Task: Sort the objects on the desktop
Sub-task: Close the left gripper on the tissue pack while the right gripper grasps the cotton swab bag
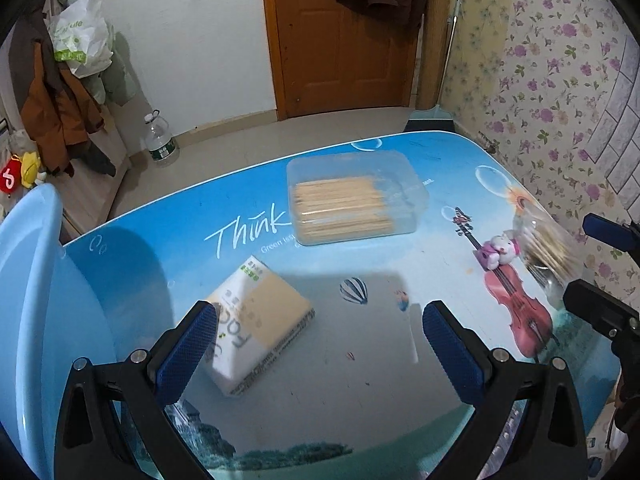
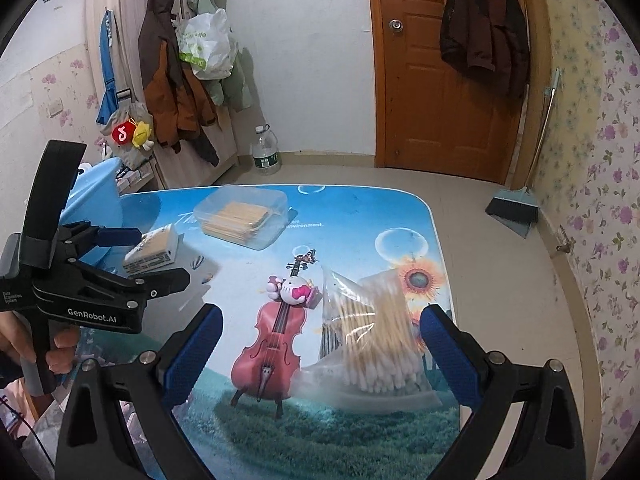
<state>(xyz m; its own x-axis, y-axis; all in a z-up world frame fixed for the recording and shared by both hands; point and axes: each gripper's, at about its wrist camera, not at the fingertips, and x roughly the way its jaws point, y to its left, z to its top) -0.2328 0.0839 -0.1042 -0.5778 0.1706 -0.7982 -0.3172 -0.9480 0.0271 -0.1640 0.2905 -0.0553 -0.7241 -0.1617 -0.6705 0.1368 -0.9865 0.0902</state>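
Landmark: printed violin (image 2: 272, 344) on the blue table top (image 2: 360, 208); all places are given from it.
Left gripper (image 1: 320, 340): jaws spread wide, nothing between them; it hovers to the violin's left.
Right gripper (image 2: 320, 344): jaws spread wide, nothing clamped; it stands over the violin's right side.
Tissue pack (image 1: 256, 328): lies flat, well left of the violin, just ahead of the left gripper and touching or just beside its left finger (image 1: 188, 356); long axis runs diagonally across the gripper's line.
Cotton swab bag (image 2: 372, 336): lies just right of the violin, between the right gripper's fingers but not pinched; swabs run lengthwise along the gripper's line, white tips toward the camera.
Toothpick box (image 2: 242, 216): clear, lidded, beyond the violin's scroll and to its left, well apart from both grippers.
Pink toy (image 2: 294, 290): sits on the violin's neck.
Blue basin (image 1: 28, 300): far left of the violin, at the table's edge.
Nearer tool, judged: left for the tissue pack, right for the swab bag.
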